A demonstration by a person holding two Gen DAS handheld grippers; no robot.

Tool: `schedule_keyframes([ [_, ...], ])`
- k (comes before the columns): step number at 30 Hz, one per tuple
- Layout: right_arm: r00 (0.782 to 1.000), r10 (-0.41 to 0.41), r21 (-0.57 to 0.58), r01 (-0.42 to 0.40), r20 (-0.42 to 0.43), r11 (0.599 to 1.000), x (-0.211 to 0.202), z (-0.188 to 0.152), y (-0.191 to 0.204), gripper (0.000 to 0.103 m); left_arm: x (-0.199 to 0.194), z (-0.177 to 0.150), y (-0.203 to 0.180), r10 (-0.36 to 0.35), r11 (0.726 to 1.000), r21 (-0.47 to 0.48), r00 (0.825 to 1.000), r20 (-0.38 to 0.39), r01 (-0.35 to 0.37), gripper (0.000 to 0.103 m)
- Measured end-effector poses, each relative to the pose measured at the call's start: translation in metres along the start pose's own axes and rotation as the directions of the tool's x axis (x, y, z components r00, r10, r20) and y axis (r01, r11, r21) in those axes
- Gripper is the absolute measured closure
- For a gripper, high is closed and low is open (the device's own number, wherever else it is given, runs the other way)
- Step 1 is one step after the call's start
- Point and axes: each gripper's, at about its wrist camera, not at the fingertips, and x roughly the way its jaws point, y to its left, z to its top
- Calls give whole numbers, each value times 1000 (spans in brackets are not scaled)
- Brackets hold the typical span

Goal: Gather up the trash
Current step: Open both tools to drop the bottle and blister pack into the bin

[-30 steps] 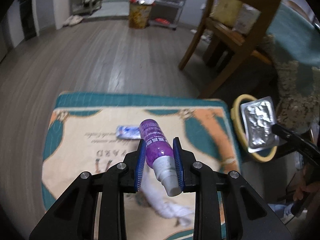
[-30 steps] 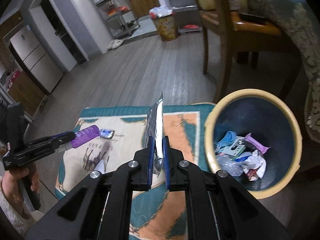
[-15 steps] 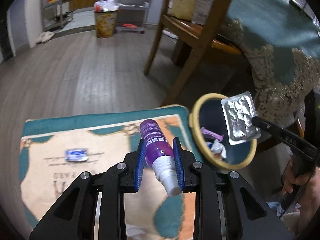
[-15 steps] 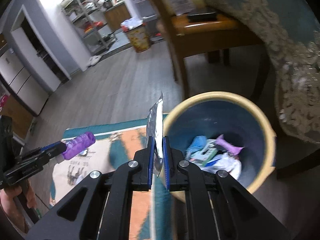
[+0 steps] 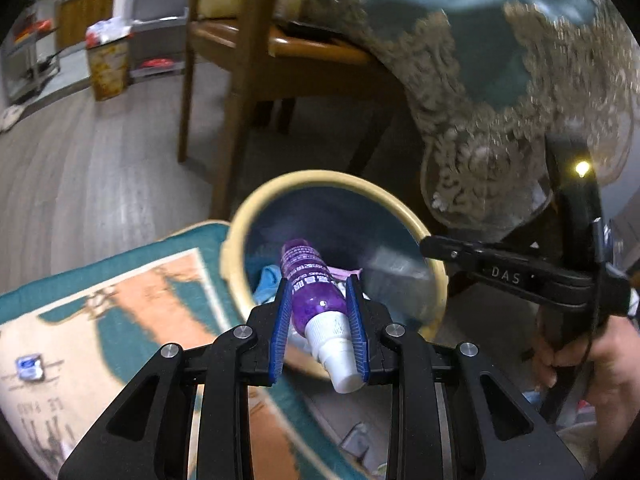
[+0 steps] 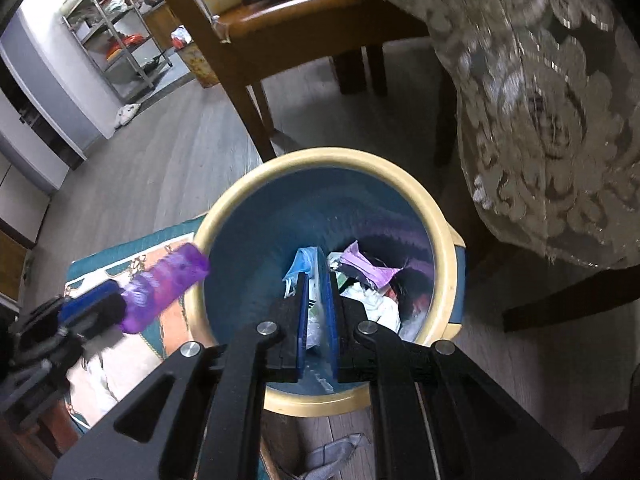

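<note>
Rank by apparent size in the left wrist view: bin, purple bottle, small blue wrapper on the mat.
1. bin, largest by far.
2. purple bottle, held in the left tongs; being closer to the camera, it looks bigger than it is.
3. blue wrapper, smallest.

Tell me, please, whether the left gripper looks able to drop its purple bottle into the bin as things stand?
Probably yes: the left gripper holds the purple bottle at the bin rim, the mouth is open, and the right gripper hovers apart.

left claw (image 5: 320,316) grips a purple spray bottle (image 5: 314,288) over the yellow-rimmed trash bin (image 5: 340,180).
</note>
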Motion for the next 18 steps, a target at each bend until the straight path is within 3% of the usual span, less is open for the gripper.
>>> schedule_keyframes([
  [2,1000,-3,-6,3,-7,1000,3,-1,0,95,10,0,-3,3,1000,1,1000,3,-3,73],
  [4,1000,10,-11,-10,-16,1000,5,-2,-1,95,16,1,-3,-8,1000,-11,1000,-2,8,63],
  [14,999,33,-29,-33,-5,999,-3,4,15,94,10,-2,11,11,999,-52,1000,-11,-12,58],
  [18,999,35,-52,-34,10,998,-9,4,22,77,-8,-4,19,38,998,-52,999,7,-37,50],
])
